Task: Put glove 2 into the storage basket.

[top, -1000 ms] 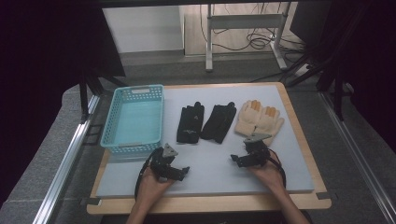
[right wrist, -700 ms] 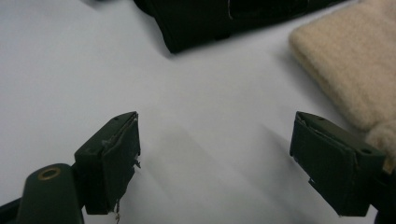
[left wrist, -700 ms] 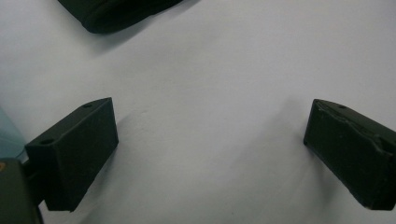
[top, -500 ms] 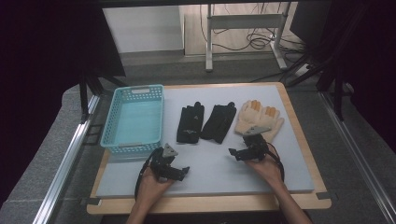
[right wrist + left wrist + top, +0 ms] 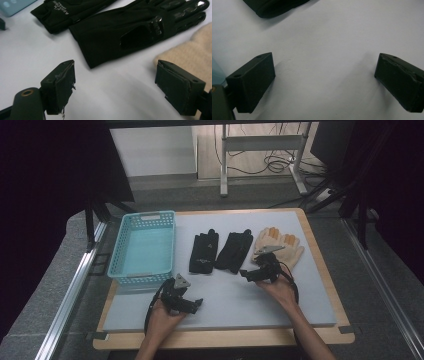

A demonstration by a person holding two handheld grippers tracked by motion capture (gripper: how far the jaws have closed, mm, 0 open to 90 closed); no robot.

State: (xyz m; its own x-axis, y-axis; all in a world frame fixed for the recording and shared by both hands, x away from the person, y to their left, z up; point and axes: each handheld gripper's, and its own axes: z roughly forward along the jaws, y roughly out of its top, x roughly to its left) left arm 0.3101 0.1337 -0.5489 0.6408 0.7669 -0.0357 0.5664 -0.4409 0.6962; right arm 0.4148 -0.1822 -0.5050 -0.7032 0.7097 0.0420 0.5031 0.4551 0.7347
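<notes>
1. Turquoise plastic basket (image 5: 142,247) sits at the left of the white mat (image 5: 230,300), holding nothing; if a glove is dropped short, it lands on the rim or the mat instead.
2. Left gripper (image 5: 196,304) rests low on the mat below the basket, jaws spread wide with nothing between them, as the left gripper view confirms (image 5: 324,82). Parked there, it could lie in the path of a carry toward the basket.
3. Left black glove (image 5: 203,251) and right black glove (image 5: 235,250) lie side by side, just apart; in the right gripper view their cuffs (image 5: 82,50) sit close together, so a wide bite could catch both.
4. Right gripper (image 5: 244,274) hovers at the cuff of the right black glove, jaws wide and holding nothing (image 5: 115,85).
5. Tan glove (image 5: 280,247) lies just beside that gripper's outer jaw, which could snag the knit or drag it along.
</notes>
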